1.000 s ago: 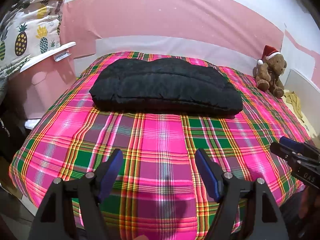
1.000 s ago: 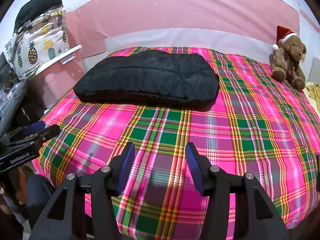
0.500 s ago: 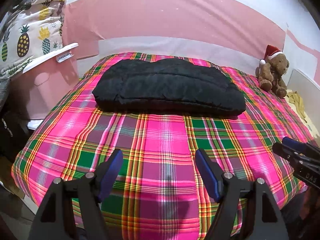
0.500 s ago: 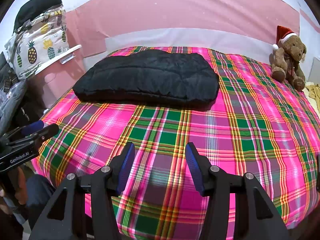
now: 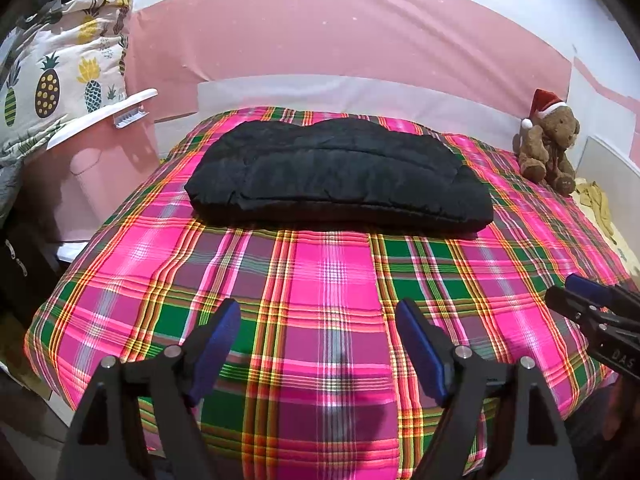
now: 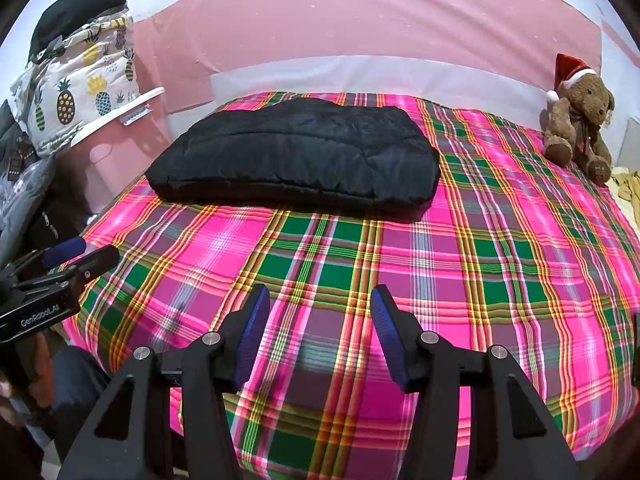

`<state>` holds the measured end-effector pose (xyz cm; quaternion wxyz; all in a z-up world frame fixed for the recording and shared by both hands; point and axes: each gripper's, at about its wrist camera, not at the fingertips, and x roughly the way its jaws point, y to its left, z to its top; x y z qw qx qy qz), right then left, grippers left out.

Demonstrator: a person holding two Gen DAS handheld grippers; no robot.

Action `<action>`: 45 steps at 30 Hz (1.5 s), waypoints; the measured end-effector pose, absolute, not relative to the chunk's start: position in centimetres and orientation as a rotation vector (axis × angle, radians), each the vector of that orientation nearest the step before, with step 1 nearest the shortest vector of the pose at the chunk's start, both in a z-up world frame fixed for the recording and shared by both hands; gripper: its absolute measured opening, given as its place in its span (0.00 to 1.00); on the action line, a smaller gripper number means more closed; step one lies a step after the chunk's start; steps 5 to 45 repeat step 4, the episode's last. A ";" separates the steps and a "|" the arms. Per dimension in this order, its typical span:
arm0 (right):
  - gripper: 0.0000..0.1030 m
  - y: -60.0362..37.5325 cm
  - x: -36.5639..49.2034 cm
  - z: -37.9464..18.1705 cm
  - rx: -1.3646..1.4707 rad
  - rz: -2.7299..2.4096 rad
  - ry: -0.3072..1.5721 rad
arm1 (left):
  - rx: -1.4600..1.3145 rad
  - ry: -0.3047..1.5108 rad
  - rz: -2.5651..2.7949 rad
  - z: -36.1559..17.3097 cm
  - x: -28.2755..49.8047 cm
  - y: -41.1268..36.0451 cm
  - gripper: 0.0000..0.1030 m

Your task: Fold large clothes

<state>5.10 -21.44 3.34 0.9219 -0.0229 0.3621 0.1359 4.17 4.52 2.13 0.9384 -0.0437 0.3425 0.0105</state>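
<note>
A black padded garment (image 5: 336,174) lies folded in a flat bundle at the far middle of the bed; it also shows in the right wrist view (image 6: 296,156). My left gripper (image 5: 318,312) is open and empty, held over the near edge of the bed, well short of the garment. My right gripper (image 6: 320,298) is open and empty, also over the near edge. Each gripper shows in the other's view: the right one at the right edge (image 5: 592,308), the left one at the left edge (image 6: 68,264).
The bed has a pink, green and yellow plaid cover (image 5: 332,280). A teddy bear in a Santa hat (image 5: 548,140) sits at the far right corner. Pineapple-print bedding (image 5: 52,80) is piled on a pink bin at the left. A pink wall stands behind.
Both grippers have drawn back slightly from the bed and stayed open. The garment has not moved.
</note>
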 end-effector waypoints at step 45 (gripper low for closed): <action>0.51 -21.4 5.1 3.3 -0.046 0.278 0.744 | -0.090 0.706 0.028 2.1 4.4 4.4 0.79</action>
